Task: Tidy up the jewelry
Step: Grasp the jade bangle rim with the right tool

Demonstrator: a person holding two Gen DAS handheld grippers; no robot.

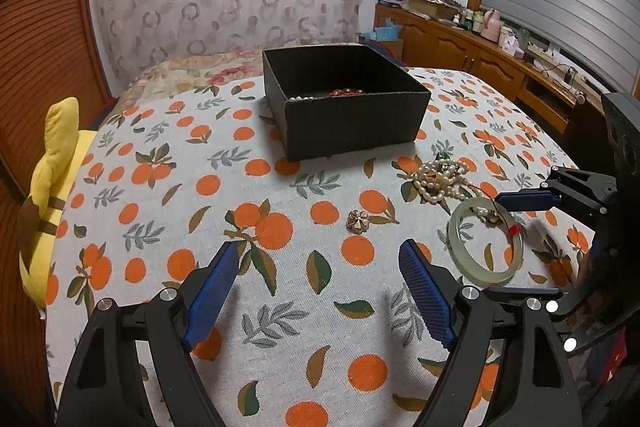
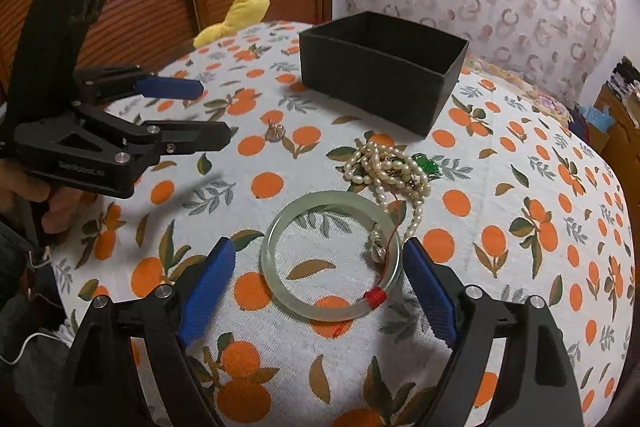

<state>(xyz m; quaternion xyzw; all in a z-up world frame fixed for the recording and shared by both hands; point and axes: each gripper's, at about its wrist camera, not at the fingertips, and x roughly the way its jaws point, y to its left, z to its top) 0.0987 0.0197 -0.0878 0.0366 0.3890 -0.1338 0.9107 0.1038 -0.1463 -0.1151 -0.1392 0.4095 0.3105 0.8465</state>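
Jade bangle lies between the wide-open right claw, so closing on it looks next, while the left claw hangs open and empty.

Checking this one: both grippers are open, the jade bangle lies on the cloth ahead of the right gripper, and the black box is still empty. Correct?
Not quite: the black box is not empty. The left wrist view shows pearls and red beads inside. The rest holds: the jade bangle lies on the cloth ahead of the open right gripper.

box: on the cloth, far side
pearls: before the box, right
bangle: just before the pearls
brooch: left of the bangle
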